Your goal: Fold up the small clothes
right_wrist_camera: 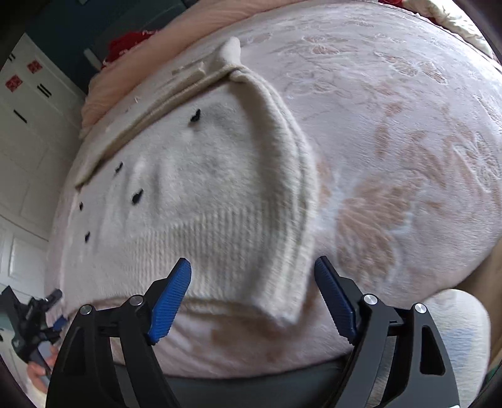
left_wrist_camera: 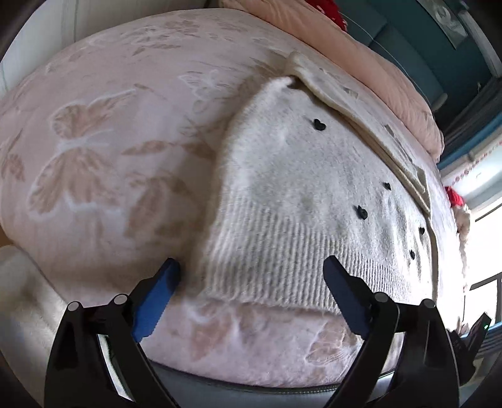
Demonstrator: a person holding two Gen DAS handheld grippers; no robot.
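A small white fuzzy knit cardigan (left_wrist_camera: 291,175) with black heart buttons lies flat on a pink butterfly-print blanket (left_wrist_camera: 103,150). Its ribbed hem faces me. My left gripper (left_wrist_camera: 251,266) is open, its jaws either side of the hem's left corner, holding nothing. In the right wrist view the cardigan (right_wrist_camera: 194,188) has a sleeve (right_wrist_camera: 282,175) folded in along its right side. My right gripper (right_wrist_camera: 252,266) is open over the sleeve cuff and hem's right corner. The left gripper also shows at the lower left of that view (right_wrist_camera: 34,314).
The blanket (right_wrist_camera: 392,157) covers a bed. A peach quilt (left_wrist_camera: 376,62) and a red item (left_wrist_camera: 326,9) lie at the far edge. White cabinets (right_wrist_camera: 28,103) stand beyond the bed. The bed's front edge lies just under both grippers.
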